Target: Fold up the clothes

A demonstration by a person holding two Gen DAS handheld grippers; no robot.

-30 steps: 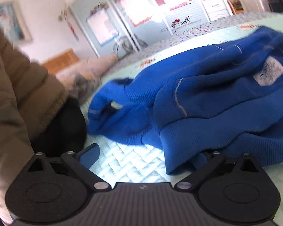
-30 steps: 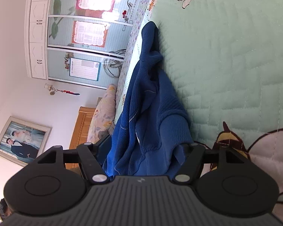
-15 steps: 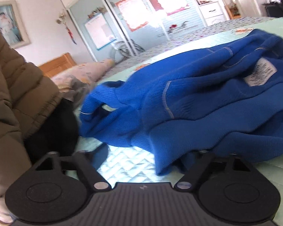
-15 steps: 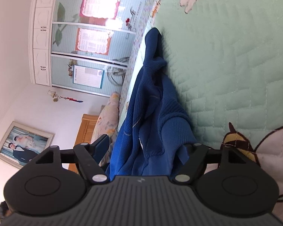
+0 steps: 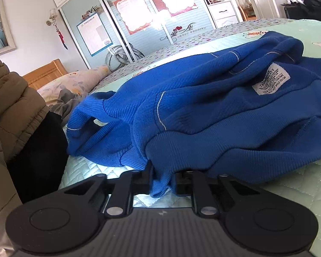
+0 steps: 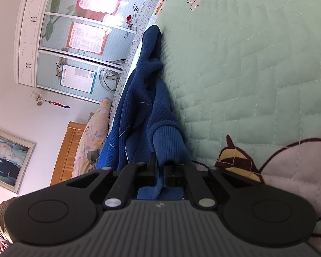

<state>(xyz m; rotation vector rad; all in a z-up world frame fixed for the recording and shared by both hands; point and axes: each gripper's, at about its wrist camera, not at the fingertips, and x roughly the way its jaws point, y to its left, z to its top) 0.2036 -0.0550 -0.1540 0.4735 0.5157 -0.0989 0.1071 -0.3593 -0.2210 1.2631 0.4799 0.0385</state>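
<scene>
— Where's your blue sweater (image 5: 203,107)?
— Crumpled on the mint quilted bedspread (image 6: 256,64), wardrobe doors (image 5: 139,21) behind.
— Your grippers?
— Left gripper (image 5: 161,180) is closing on the hem; right gripper (image 6: 160,171) is clamped on a ribbed edge.

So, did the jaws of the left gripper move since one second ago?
Yes. The left gripper had wide jaws; now they are closing on the blue sweater hem, which bunches between them above the green quilt.
</scene>
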